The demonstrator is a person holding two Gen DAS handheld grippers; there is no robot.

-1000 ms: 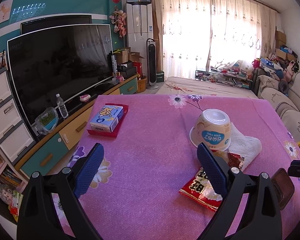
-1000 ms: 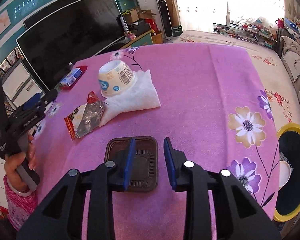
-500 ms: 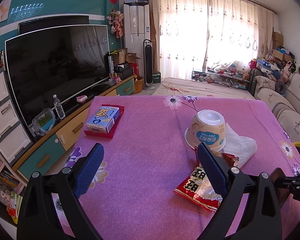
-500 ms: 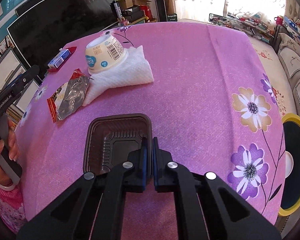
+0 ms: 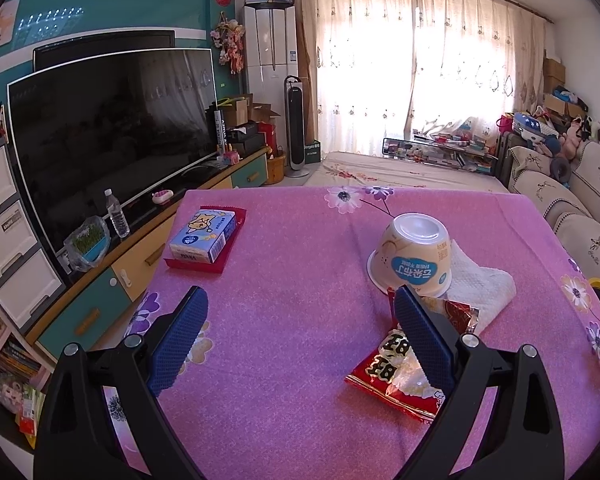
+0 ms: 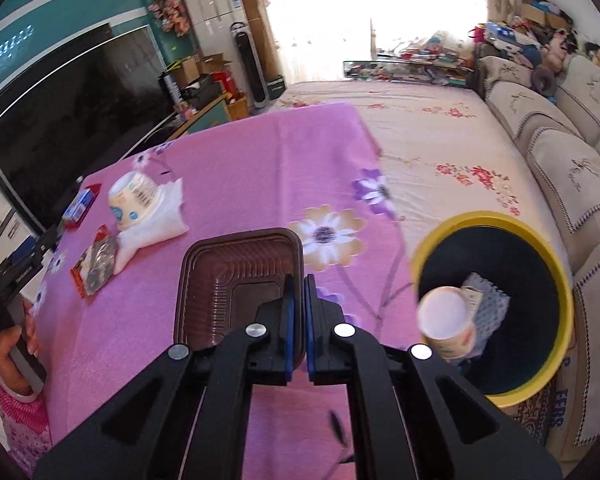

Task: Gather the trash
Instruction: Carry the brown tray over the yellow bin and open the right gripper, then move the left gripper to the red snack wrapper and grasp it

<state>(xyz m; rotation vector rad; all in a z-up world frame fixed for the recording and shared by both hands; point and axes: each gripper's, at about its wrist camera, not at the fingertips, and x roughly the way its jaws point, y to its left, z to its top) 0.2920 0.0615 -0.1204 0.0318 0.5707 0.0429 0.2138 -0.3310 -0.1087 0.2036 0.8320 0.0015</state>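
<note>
- The right tool (image 6: pixel 299 320) is pinched tight on the near right rim of a shallow, dark brown, ribbed plastic tray (image 6: pixel 236 280), which it carries over the pink flowered cloth of the desk (image 6: pixel 228 168).
- The round, yellow-rimmed bin with a dark liner (image 6: pixel 496 312) stands on the floor just off the desk's right edge, to the right of the held tray and lower; a paper cup (image 6: pixel 444 316) already lies inside.
- The coming move looks like a short swing rightward, and the right hand is plainly the nearer.
- The left tool (image 5: pixel 300 336) hangs wide open and empty over the desk, its right finger in front of a red crinkled snack wrapper (image 5: pixel 396 376); an upturned cream pudding cup (image 5: pixel 412 256) sits on a white paper towel (image 5: pixel 480 284) beyond.
</note>
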